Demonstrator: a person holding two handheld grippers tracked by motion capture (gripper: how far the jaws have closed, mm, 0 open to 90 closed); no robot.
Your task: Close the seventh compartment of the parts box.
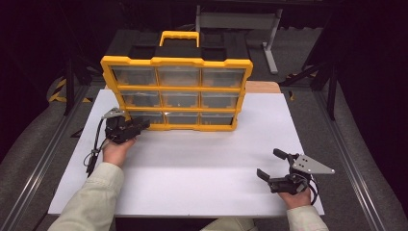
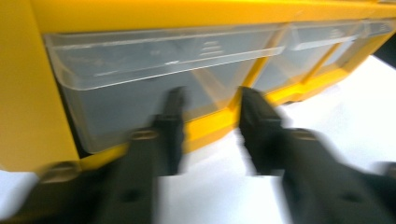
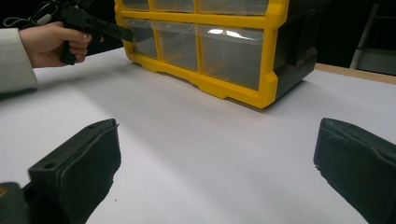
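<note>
A yellow and black drawer organizer (image 1: 175, 89) with clear drawers stands upright at the back of the white tabletop (image 1: 192, 163). My left gripper (image 1: 144, 124) is right at its bottom-left drawer (image 1: 144, 117). In the left gripper view the gripper (image 2: 210, 100) has its jaws apart just in front of that clear drawer (image 2: 140, 70), near its lower edge, with nothing between them. My right gripper (image 1: 268, 163) rests near the table's front right, jaws wide. Its own view shows the gripper (image 3: 217, 135) over bare table, the organizer (image 3: 271, 60) well ahead, and the left gripper (image 3: 126, 32) at the far drawer.
A strip of wooden table (image 1: 262, 86) shows behind the white top at the right. A grey metal stand (image 1: 269, 43) sits beyond the organizer. Dark rails run along both sides of the table. Cables trail from both grippers.
</note>
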